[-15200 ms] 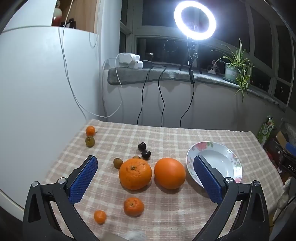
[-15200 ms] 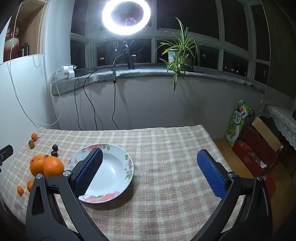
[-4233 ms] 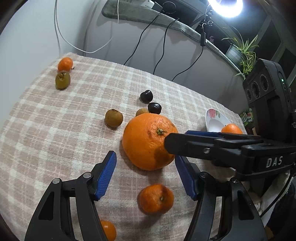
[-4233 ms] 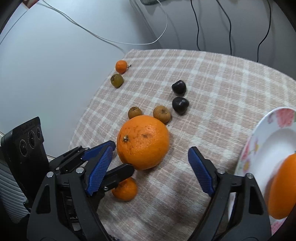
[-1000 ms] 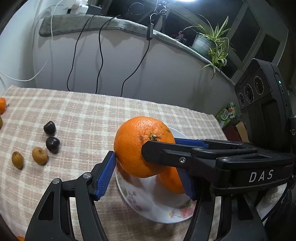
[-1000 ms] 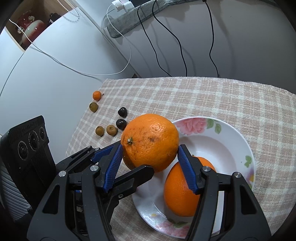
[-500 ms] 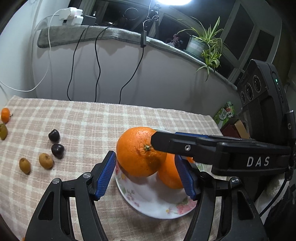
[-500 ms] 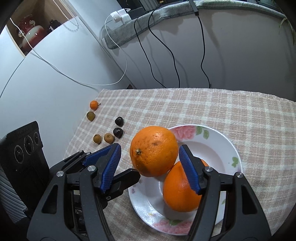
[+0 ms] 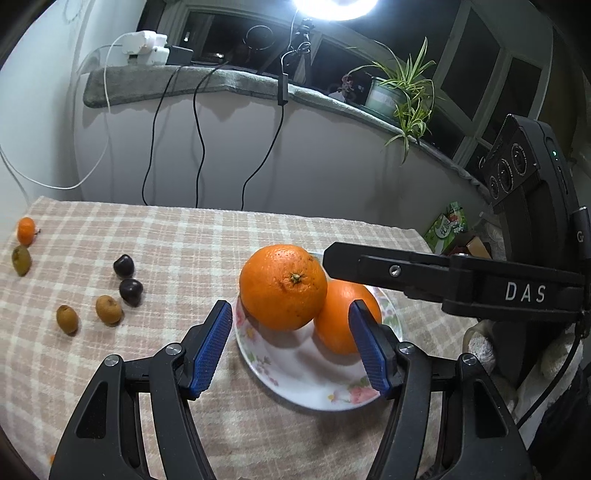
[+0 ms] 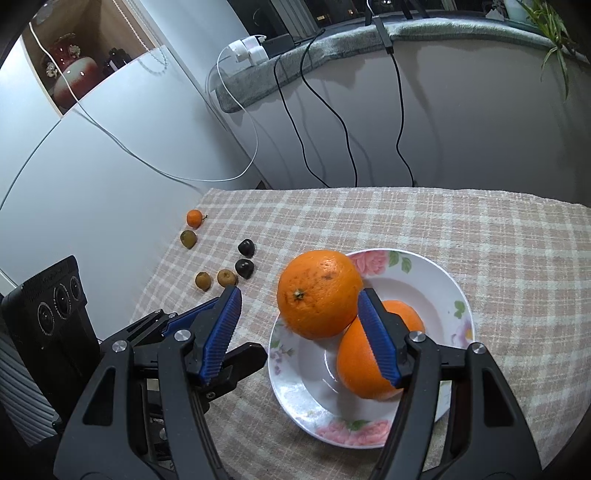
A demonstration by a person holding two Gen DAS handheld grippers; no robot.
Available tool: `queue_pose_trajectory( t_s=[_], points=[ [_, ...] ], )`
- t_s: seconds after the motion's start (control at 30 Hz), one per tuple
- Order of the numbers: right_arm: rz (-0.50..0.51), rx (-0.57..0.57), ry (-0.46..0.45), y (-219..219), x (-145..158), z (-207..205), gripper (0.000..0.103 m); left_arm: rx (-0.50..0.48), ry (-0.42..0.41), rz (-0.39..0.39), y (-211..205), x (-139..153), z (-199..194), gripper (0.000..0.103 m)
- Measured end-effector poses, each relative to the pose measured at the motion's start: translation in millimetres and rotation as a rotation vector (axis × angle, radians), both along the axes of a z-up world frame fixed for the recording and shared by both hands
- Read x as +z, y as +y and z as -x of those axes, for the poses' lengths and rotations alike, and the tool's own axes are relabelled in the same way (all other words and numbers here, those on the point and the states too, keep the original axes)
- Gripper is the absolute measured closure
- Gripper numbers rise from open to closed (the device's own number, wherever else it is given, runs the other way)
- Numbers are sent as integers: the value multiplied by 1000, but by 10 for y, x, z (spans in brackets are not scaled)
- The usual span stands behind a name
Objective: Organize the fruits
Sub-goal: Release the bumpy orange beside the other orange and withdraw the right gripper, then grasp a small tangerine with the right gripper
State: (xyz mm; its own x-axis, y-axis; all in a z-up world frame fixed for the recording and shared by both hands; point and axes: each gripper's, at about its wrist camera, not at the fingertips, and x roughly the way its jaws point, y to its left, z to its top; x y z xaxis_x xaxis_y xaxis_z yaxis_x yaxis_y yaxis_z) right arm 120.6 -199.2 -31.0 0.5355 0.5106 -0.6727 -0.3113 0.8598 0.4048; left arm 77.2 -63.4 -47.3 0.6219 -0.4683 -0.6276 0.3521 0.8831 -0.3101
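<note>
My left gripper (image 9: 290, 347) and right gripper (image 10: 299, 334) are both spread, gripping nothing. Just beyond them, mid-frame, the big orange (image 9: 282, 287) leans on another orange (image 10: 373, 363) in the plate (image 10: 448, 284). Only the left view shows the ring light (image 9: 334, 7), top centre; only the right shows the vase (image 10: 70, 83), upper left.

Two large oranges sit in the floral plate (image 10: 448, 291): stem-side orange (image 10: 319, 294) leans on the second orange (image 10: 364, 367). Small fruits (image 10: 226, 277) scattered on checked cloth, left.
</note>
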Motion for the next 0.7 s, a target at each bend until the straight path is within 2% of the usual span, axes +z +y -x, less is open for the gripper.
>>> queue_pose_trajectory(
  t_s=[0.13,0.23,0.4,0.7],
  points=[
    [12,-7,-25,14,37,97,34,14,-25,-20,70,16,128,38],
    [36,-5,-62,53,77,191,25,27,-40,-50,147,-3,223,38],
    [84,6,-119,175,105,345,25,62,-19,-66,401,-109,354,38],
    [174,86,-219,563,30,644,25,201,13,-98,979,-252,655,39]
  ],
)
